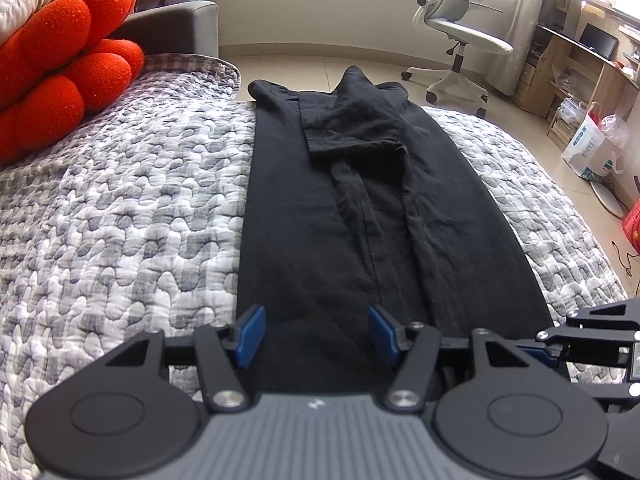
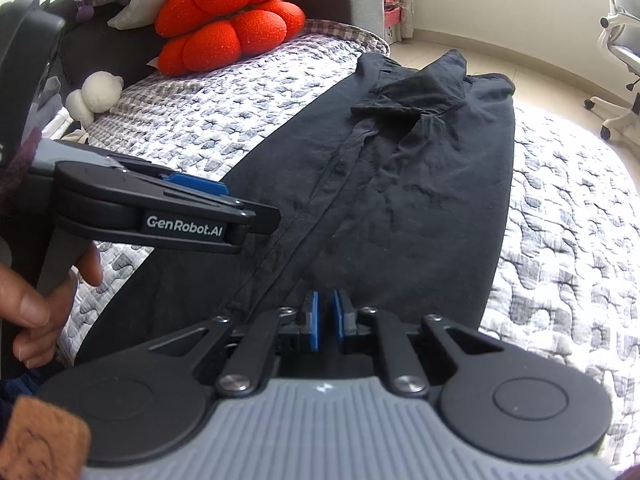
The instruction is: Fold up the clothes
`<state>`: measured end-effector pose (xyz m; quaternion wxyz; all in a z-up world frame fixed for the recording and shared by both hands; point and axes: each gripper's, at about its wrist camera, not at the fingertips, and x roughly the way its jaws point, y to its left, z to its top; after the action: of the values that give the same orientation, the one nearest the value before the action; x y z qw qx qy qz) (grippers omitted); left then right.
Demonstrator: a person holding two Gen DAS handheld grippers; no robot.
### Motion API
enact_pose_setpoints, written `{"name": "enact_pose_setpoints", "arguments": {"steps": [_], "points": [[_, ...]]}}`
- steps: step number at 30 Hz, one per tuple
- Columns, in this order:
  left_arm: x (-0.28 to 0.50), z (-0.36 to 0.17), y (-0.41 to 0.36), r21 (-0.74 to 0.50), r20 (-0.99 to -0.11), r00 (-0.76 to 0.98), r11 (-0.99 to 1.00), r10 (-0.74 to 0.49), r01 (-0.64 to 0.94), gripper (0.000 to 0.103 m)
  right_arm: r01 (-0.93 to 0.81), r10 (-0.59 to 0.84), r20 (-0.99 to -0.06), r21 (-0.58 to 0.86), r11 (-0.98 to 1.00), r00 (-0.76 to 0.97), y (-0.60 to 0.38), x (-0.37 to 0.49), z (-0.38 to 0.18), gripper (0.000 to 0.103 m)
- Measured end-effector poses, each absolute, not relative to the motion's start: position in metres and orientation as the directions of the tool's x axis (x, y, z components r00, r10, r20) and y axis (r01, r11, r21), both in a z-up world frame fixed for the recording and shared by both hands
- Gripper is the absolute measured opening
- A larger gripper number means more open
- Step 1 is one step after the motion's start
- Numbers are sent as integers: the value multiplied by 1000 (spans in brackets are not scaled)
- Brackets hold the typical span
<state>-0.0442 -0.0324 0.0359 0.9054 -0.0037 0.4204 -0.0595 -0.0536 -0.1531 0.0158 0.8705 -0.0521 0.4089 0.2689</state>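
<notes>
One black garment lengthwise just ahead of left hand-held gripper.

I can read one clear mark: "GenRobot.AI" in pale letters on the black side of my left gripper, seen from the right wrist view. On the floor by the desk stands a white bag with blue print, but I cannot make out its characters. A small pale emblem sits on each gripper's grey ribbed body, no lettering in it
</notes>
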Motion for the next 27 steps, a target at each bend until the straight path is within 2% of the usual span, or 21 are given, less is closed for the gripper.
{"name": "enact_pose_setpoints", "arguments": {"steps": [11, 19, 23, 27], "points": [[-46, 33, -37, -38, -757, 644, 991, -110, 125, 72, -530, 428, -719, 98, 842, 547, -153, -60, 13, 14], [-51, 36, -37, -28, -752, 652, 993, -99, 118, 73, -531, 417, -728, 85, 843, 544, -161, -72, 18, 14], [-52, 33, -38, -24, -755, 649, 993, -94, 116, 79, -536, 422, -720, 82, 840, 551, -166, -76, 14, 14], [-55, 29, -41, 5, -749, 658, 991, -82, 130, 80, -528, 425, -714, 90, 844, 556, -167, -76, 13, 14]]}}
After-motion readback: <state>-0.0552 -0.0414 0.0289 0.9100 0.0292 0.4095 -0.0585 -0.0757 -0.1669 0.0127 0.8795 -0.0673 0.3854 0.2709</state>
